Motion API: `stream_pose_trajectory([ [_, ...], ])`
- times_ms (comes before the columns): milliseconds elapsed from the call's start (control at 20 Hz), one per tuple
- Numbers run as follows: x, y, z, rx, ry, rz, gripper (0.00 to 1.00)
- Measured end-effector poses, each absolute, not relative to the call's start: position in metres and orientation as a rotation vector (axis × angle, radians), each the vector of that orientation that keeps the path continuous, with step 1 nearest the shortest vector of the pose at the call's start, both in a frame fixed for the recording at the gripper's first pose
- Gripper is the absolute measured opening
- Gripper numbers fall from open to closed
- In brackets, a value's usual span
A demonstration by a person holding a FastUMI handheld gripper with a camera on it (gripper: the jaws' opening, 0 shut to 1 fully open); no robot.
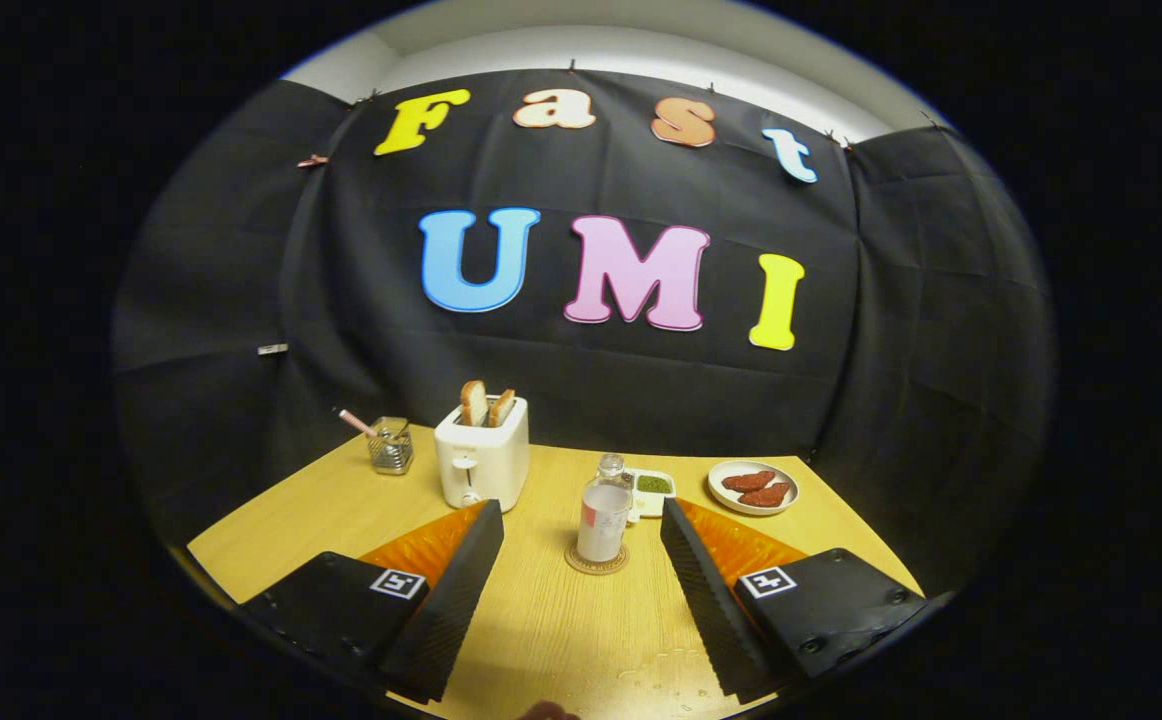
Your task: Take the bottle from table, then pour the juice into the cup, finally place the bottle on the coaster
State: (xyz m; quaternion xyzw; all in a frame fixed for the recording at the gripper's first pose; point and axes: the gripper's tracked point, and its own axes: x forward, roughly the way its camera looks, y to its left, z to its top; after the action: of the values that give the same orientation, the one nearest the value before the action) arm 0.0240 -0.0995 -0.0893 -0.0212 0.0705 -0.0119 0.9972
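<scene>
A clear bottle [604,515] with a pale label and a cap stands upright on a round cork coaster [597,561] in the middle of the wooden table [551,620]. My gripper [580,508] is open wide, and its two fingers are apart from the bottle. The bottle is just ahead of the fingertips, in line with the gap between them and a little nearer the right finger [696,570]. Nothing is between the fingers. A few spilled drops [661,680] lie on the table near the right finger's base.
A white toaster [482,462] with two toast slices stands beyond the left finger. Left of it is a small glass [391,447] with a straw. Behind the bottle sits a small white dish [654,489] of green stuff, and right of it a plate [753,487] of reddish pieces.
</scene>
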Motion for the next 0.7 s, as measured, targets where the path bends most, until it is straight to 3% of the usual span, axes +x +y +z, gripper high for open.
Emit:
stream_pose_trajectory([
  [700, -0.058, -0.136, -0.027, -0.03, 0.025, 0.075, 0.97],
])
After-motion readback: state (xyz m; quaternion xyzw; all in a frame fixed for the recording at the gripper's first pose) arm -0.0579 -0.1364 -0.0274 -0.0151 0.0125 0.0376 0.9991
